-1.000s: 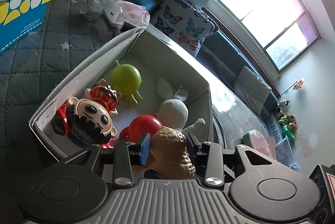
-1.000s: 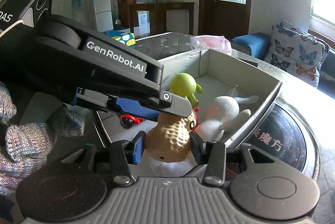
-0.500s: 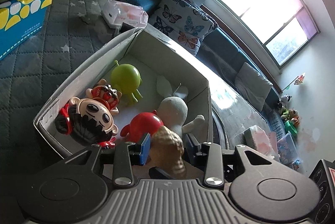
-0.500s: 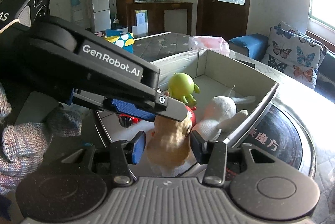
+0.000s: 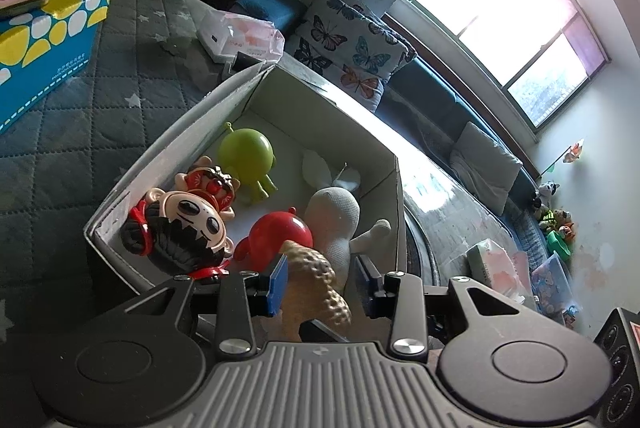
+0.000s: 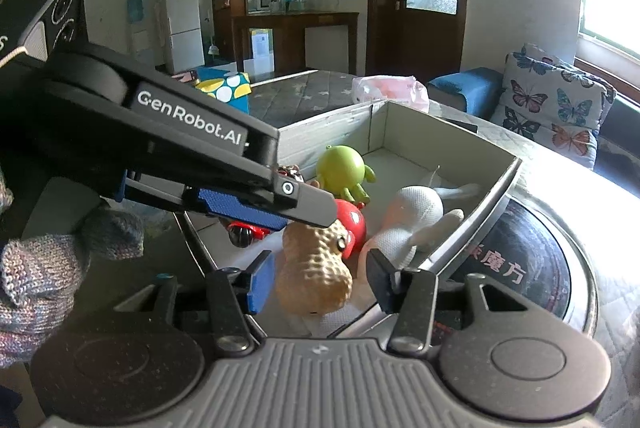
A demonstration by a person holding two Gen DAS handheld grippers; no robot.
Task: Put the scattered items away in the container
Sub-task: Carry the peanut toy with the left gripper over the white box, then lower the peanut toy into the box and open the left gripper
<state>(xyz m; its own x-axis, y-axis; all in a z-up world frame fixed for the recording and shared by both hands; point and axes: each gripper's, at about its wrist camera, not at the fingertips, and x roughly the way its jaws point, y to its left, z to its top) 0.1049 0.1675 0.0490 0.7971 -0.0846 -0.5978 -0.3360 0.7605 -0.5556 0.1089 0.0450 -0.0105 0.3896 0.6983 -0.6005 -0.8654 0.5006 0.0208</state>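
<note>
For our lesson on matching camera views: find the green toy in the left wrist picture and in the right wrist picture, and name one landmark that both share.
Left wrist view: the green toy stands in the box, left of centre, near the far corner.
Right wrist view: the green toy is near the middle, in the box, beyond the red toy.
Shared landmark: the butterfly cushion behind the box.

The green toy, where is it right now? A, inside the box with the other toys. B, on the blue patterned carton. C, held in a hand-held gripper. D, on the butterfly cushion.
A: the green toy stands on the floor of the box, near its far corner, behind the red toy and the white plush.
</note>
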